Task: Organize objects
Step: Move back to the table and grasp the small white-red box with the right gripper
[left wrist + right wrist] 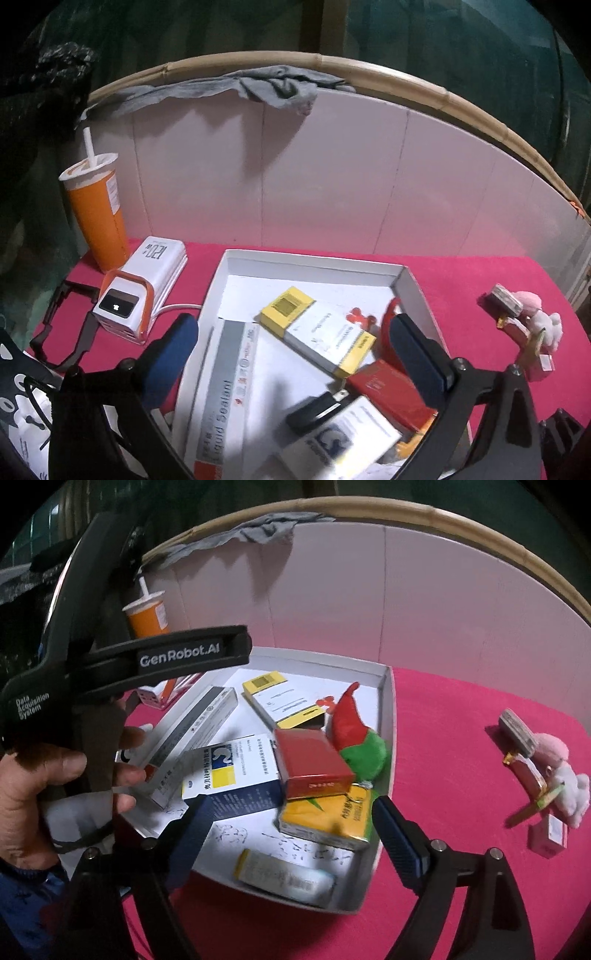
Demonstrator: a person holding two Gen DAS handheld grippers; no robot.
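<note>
While both grippers hang wide and empty, the boxes sit packed in the white tray point(314, 260).
Left gripper point(295, 354) hovers above them; right gripper point(291, 827) spans the yellow pack point(328, 819), near the tray's right wall, red cloth point(461, 720) bare beyond.

Left wrist view: black stapler-like item point(319, 408) and blue-white box point(343, 441) near the tray's near end are motion-blurred; box print unreadable. Right wrist view: small pack point(286, 880) at the tray's near edge is blurred; the person's hand point(55, 786) hides the long box's point(195, 725) near end.
</note>
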